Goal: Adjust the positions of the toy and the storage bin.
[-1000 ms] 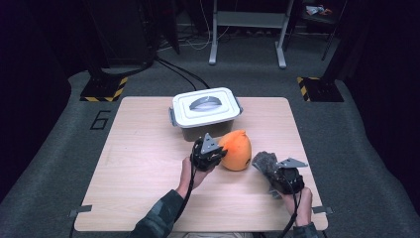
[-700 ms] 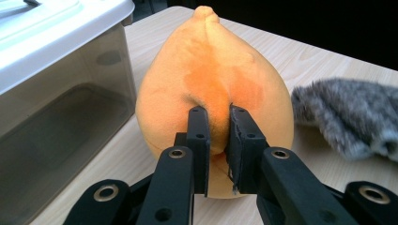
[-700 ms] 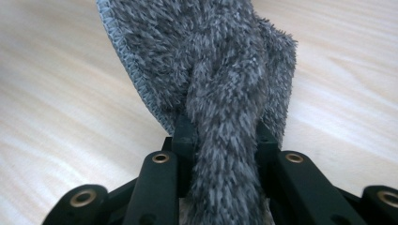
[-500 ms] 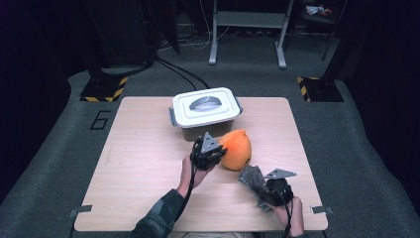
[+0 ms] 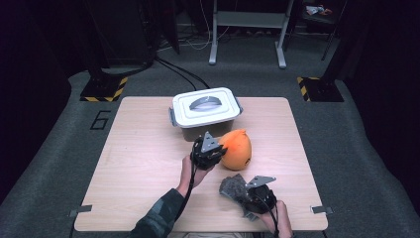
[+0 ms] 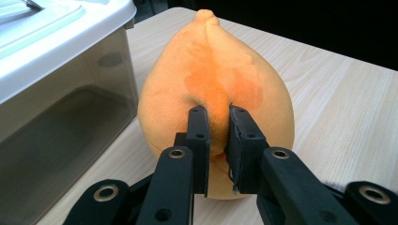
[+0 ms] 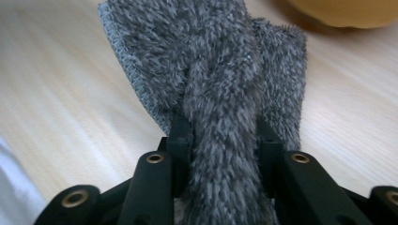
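**Worktop stock: orange plush fruit pinched, grey cloth drawn back**

Item 1. Orange plush fruit [image 5: 236, 149], peach- or mango-shaped, soft pile, lying on the worktop [image 5: 138, 163] just in front of the lidded box, near but apparently not touching it. The left tongs [image 6: 217, 123] are nearly closed on a fold of its plush skin on the side facing the person; the pinch shows plainly in the left gripper view. Position matches that of a second ago.

Item 2. Grey fluffy cloth [image 7: 220, 93], stitched edge, bunched. The right tongs [image 7: 224, 136] are clamped around a thick twist of it, jaws held apart by the bulk of the fabric. In the high view the cloth [image 5: 233, 187] lies near the front edge of the worktop, apart from the fruit. A second ago it was just beside the fruit; it has since been pulled back toward the person.

Item 3. Storage box [image 5: 206, 114], translucent body, white lid with grey handle, clips at the ends, lid on. Unmoved.

Assessment: the cloth has come away from the fruit while the fruit stays pinned, so a wiping pass looks finished or paused; the closed lid would need removing before anything goes in the box
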Available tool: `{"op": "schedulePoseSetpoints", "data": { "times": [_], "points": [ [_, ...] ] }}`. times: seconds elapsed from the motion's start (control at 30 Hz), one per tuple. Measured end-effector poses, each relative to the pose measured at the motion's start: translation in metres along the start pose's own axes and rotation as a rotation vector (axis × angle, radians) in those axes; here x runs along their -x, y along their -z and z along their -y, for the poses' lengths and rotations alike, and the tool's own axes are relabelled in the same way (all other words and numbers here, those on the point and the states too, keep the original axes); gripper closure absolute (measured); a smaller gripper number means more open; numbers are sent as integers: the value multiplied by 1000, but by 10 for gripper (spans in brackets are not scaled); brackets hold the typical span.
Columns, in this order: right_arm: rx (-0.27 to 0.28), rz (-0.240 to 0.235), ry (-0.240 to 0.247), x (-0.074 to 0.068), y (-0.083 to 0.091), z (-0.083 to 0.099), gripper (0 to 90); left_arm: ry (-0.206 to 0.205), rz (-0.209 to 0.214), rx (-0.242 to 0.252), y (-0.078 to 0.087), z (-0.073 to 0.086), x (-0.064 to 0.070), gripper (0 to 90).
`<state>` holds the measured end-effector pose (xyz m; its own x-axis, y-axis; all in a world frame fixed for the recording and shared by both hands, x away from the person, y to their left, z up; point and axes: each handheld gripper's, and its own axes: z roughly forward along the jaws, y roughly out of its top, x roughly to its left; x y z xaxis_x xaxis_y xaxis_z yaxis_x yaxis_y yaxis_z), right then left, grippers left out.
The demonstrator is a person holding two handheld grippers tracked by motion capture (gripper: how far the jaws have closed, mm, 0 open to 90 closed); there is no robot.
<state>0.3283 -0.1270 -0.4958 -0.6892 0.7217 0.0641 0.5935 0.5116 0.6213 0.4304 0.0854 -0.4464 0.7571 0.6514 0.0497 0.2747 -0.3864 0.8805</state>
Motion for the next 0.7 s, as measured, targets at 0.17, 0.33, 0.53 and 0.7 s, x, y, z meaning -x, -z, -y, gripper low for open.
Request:
{"op": "schedulePoseSetpoints", "data": {
  "times": [0.17,0.33,0.53,0.7],
  "points": [
    [-24,-48,41,-8,-6,-3,610,3,-1,4,0,0,0,798],
    [-14,-65,66,-10,-3,-7,434,4,2,4,0,0,0,797],
    [44,-66,41,-7,12,-10,233,4,3,4,0,0,0,797],
    [91,-25,-11,9,21,-8,143,3,4,0,0,0,-1,797]
  ]
}}
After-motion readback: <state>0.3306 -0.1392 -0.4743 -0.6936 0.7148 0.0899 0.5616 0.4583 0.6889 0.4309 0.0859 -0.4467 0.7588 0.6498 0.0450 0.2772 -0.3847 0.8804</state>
